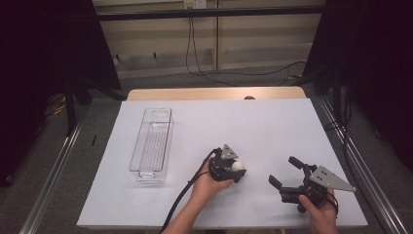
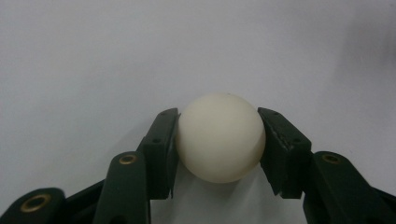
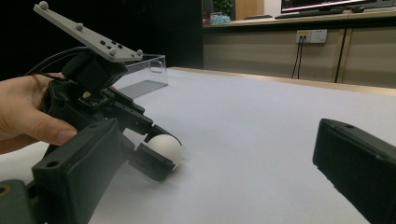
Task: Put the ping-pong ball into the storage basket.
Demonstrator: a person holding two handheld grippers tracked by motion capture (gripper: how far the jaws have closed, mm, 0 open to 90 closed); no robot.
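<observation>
A small white ball (image 1: 238,166) rests on the white table sheet (image 1: 243,126), right of centre near the front. My left gripper (image 1: 237,169) is shut on it: in the left gripper view both black pads press the ball (image 2: 220,137) from either side. The right gripper view shows the same grip from the side, the ball (image 3: 164,148) low on the sheet between that gripper's fingers. My right gripper (image 1: 285,171) stands open to the right of the ball, its two jaws wide apart with nothing between them.
A clear plastic bin (image 1: 152,144) lies lengthwise at the left of the sheet, also seen far off as the bin (image 3: 144,74) in the right gripper view. The table's wooden far edge (image 1: 214,92) runs behind the sheet. Cables trail from both grippers.
</observation>
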